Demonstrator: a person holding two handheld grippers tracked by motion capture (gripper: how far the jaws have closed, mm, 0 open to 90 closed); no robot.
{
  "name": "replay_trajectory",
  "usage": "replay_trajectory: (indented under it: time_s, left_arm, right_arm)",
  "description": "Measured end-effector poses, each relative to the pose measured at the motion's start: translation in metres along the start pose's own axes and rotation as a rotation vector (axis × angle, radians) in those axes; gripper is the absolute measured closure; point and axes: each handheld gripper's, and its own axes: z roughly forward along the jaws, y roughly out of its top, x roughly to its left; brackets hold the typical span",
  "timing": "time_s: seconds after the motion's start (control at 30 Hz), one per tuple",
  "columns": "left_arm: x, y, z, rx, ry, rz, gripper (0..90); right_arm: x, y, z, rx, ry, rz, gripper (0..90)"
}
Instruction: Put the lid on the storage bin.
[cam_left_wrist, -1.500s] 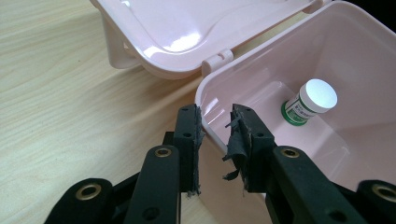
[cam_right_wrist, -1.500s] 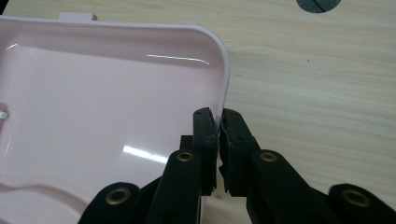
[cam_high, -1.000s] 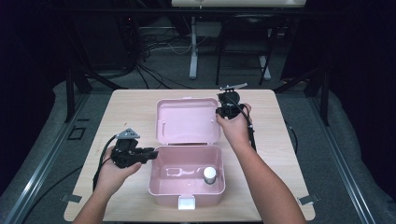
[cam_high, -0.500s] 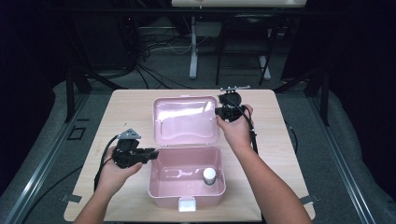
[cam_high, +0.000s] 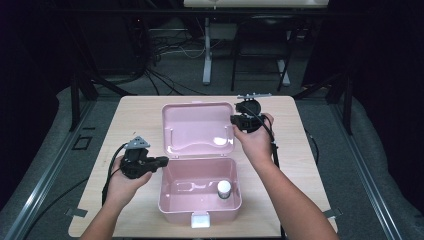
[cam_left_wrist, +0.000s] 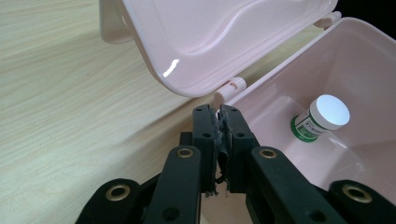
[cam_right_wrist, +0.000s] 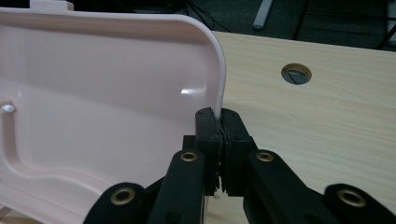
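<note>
High view, frame centre: right gripper (cam_high: 236, 121) pinches the pink plastic box's raised lid (cam_high: 197, 127) edge; left gripper (cam_high: 164, 161), jaws just closing on the pink box's left wall (cam_high: 163, 187).

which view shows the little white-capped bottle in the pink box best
The left gripper view: the bottle stands close, white cap and green label clear, upright in the pink box. The high view shows it small, from above.
</note>
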Motion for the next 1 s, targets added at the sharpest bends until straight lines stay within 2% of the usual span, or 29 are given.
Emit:
replay_trajectory:
  time_s: [0.17, 0.67, 1.0]
  left_arm:
    - [-0.001, 0.001, 0.001, -0.005, 0.005, 0.006, 86.2]
    - [-0.002, 0.001, 0.002, -0.011, 0.009, 0.013, 86.3]
    - [-0.003, 0.001, 0.003, -0.013, 0.011, 0.017, 86.1]
  right_arm:
    - [-0.002, -0.003, -0.008, -0.018, 0.015, 0.005, 87.7]
    - [0.002, -0.018, -0.040, -0.112, 0.039, -0.054, 87.4]
    - [0.004, -0.031, -0.056, -0.173, 0.048, -0.085, 87.2]
